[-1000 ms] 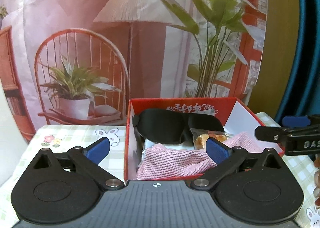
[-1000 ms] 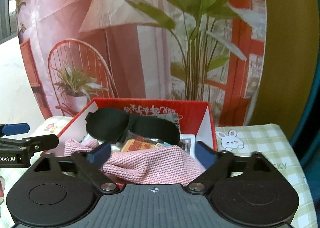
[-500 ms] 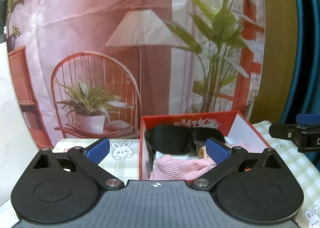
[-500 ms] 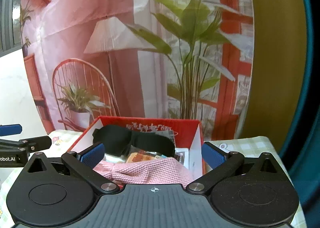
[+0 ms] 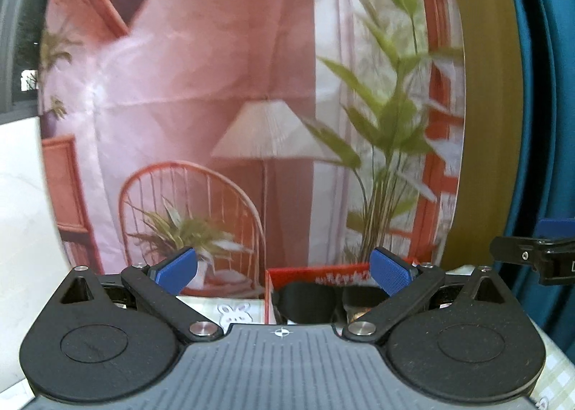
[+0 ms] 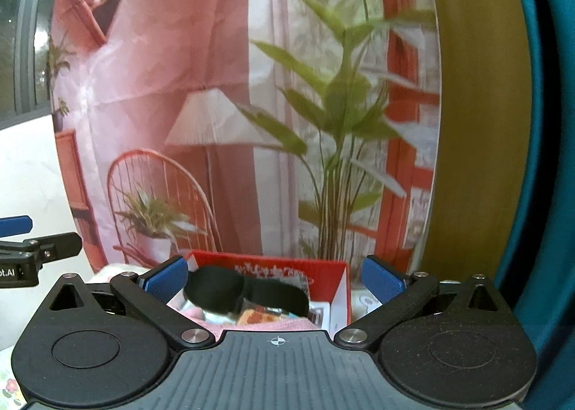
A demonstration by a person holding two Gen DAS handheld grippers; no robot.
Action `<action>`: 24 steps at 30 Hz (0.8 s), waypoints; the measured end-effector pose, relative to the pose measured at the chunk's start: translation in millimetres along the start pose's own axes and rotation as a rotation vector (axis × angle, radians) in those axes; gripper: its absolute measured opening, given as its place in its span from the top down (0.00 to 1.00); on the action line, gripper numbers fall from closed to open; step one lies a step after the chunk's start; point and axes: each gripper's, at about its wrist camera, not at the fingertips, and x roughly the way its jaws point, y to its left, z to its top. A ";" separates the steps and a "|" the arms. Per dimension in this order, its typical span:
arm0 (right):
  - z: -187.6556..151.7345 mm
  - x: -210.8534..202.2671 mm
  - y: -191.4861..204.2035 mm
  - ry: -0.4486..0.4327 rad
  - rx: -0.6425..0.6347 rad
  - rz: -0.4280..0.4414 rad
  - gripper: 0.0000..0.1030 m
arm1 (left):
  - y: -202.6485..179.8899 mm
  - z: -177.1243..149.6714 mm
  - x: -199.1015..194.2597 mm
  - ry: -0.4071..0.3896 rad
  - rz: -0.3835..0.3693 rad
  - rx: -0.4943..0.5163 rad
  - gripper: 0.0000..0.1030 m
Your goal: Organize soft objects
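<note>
A red box (image 6: 273, 262) stands on the checked tablecloth, low in both views; it also shows in the left wrist view (image 5: 309, 272). A black eye mask (image 6: 230, 288) lies on top of its contents, seen too in the left wrist view (image 5: 305, 300). A pink knitted cloth (image 6: 273, 325) and snack packets (image 6: 258, 314) lie in the box. My left gripper (image 5: 284, 271) is open and empty, well back from the box. My right gripper (image 6: 275, 275) is open and empty, also back from the box. Each gripper's tip shows in the other's view.
A printed backdrop (image 5: 251, 104) with a lamp, chair and plants hangs close behind the box. A blue curtain (image 6: 539, 158) hangs at the right. The tablecloth (image 5: 233, 313) with rabbit prints lies left of the box. A white wall (image 5: 21, 212) is at the left.
Both grippers have pulled back and tilted up; the box has sunk lower and smaller in both views. Both stay open and empty.
</note>
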 end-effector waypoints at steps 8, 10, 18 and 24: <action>16.4 -53.6 15.3 -0.090 -0.020 0.003 0.00 | 0.3 12.0 -53.8 -0.052 0.005 0.006 0.00; 17.4 -63.6 18.2 -0.097 -0.021 -0.007 0.00 | 0.1 12.1 -62.6 -0.062 0.014 0.011 0.00; 15.9 -88.0 18.6 -0.119 -0.009 -0.011 0.00 | 5.8 13.1 -75.9 -0.074 0.032 0.003 0.00; 15.3 -91.0 18.5 -0.118 -0.015 -0.014 0.00 | 3.2 14.0 -70.0 -0.073 0.038 0.014 0.00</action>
